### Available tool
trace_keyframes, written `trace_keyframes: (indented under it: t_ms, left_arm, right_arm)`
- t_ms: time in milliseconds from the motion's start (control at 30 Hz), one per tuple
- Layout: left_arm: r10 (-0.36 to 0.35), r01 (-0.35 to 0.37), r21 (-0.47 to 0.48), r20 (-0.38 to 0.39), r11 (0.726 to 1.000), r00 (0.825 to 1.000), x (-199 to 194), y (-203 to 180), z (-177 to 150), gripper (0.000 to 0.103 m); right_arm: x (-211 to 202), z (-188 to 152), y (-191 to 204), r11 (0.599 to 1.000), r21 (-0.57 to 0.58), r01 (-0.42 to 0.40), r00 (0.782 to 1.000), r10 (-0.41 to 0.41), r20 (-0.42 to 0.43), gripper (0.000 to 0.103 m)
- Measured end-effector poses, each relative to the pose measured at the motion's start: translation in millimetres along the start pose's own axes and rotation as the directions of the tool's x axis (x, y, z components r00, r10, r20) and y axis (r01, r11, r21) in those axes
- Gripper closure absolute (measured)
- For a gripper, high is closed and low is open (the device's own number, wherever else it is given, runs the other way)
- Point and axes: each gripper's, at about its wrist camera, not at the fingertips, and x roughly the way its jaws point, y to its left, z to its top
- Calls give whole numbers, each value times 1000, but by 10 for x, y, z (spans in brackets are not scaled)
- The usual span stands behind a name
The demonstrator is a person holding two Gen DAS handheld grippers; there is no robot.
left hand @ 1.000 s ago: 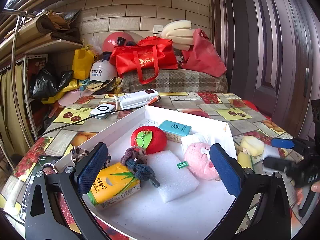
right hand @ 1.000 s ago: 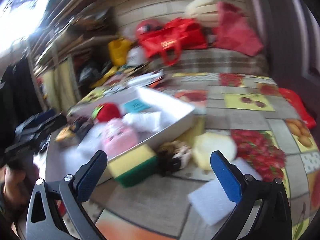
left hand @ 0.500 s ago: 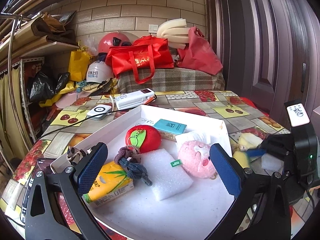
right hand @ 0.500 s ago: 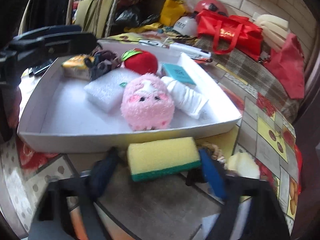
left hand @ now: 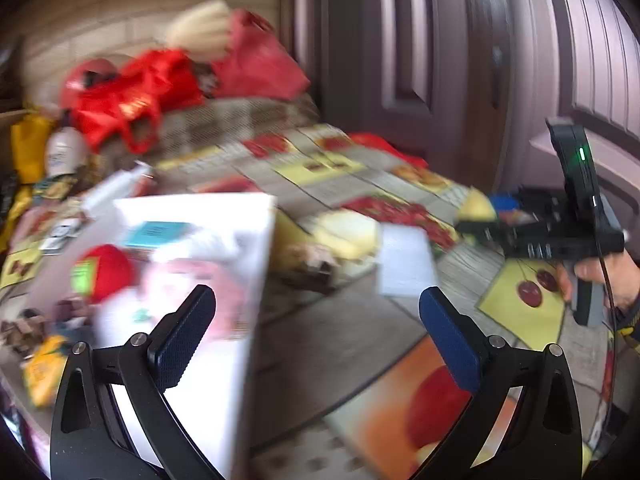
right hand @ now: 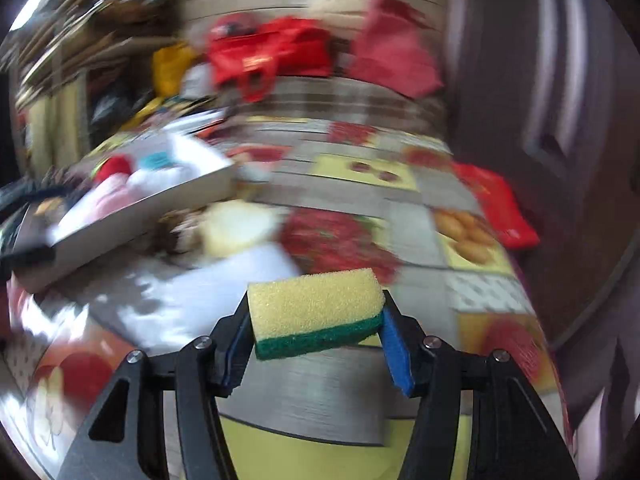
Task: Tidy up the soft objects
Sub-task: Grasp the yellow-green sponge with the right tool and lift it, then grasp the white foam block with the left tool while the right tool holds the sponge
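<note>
Fruit-print tablecloth (right hand: 352, 240), right gripper (right hand: 316, 320) jaws clamping yellow-green sponge (right hand: 316, 312), left gripper (left hand: 316, 336) jaws wide, empty.

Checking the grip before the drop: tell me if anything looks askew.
The sponge sits tilted in the right claw, its right end higher, pinched only at its ends. The left claw is open and empty. Other objects are too blurred to judge.
</note>
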Motion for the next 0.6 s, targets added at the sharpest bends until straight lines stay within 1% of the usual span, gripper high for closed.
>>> trace_keyframes:
  t_ms: [33,100,167,233,300,333,367,400,433,467,500,533,600]
  left_arm:
    - [-27,27,7,-40,1000,999,117,-89,44,0]
    - [-79,80,0,-128,997,989,392,-261,124,1]
    - [-98,98,-8,-188,995,977,641,-425,206,4]
    - [-82,86,13,-205,996,975,813,-584,278,4]
    - [-52,64,44,-235,997,971,983,-710,327,9]
    - [-34,51,61,-260,997,965,1088,-773,346,13]
    - [-8,33,80,-291,996,957,1185,-828,357,15]
    - [11,23,98,-331,995,944,1281,-872,350,15]
    - [10,27,100,-350,995,937,1337,-882,337,20]
    - [2,31,90,-344,995,939,1347,-874,345,28]
    - [-9,40,81,-354,996,935,1359,-863,334,37]
    - [-27,54,67,-350,996,936,1346,-833,321,53]
    - [-26,47,56,-330,997,944,1310,-806,323,53]
  right_arm:
    - [-13,-13,-164,997,77,-7,1000,7,5,45]
    - [-25,-27,-275,990,143,-21,1000,19,14,45]
    - [-30,-13,-235,991,130,-14,1000,12,18,45]
    - [-62,-3,-99,998,69,-2,999,0,34,45]
    - [-90,10,18,1000,14,7,999,-7,44,45]
    - [-89,0,21,1000,1,7,999,-7,45,45]
    - [-88,2,41,1000,-10,7,999,-7,44,45]
    - [-68,8,18,1000,-9,3,999,-2,42,45]
    - [-56,0,-1,1000,-1,-4,999,4,40,45]
    - [-46,4,-36,1000,12,-13,999,13,39,45]
    - [-48,3,-83,999,33,-24,999,23,41,45]
    - [-56,-1,-102,999,45,-30,999,28,44,45]
    - [-73,-8,-160,996,75,-37,998,33,53,45]
